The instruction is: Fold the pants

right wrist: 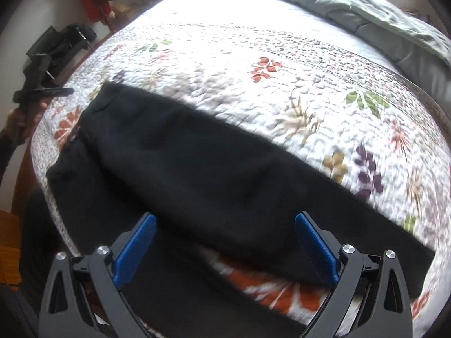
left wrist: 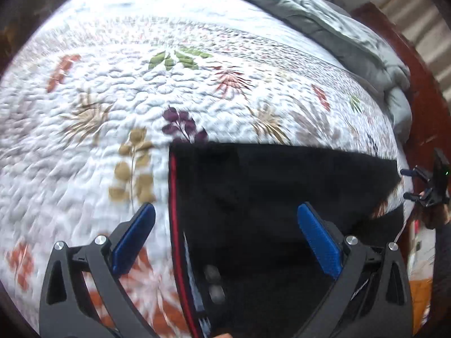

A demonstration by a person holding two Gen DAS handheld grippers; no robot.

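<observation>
My left gripper (left wrist: 225, 228) and right gripper (right wrist: 225, 239) both gape wide, empty, above the black pants (right wrist: 197, 174) spread on the quilt (right wrist: 282, 90) — soft, limp, light; I'd pinch hems or the waistband's near corners.

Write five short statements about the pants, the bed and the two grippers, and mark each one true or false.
1. The pants are black. True.
2. The left gripper is clamped on the pants. False: its jaws stand wide open and hold nothing.
3. The pants lie on a floral quilt. True.
4. The right gripper is open. True.
5. The grey comforter covers the pants. False: it is bunched at the far end of the bed, apart from them.
</observation>
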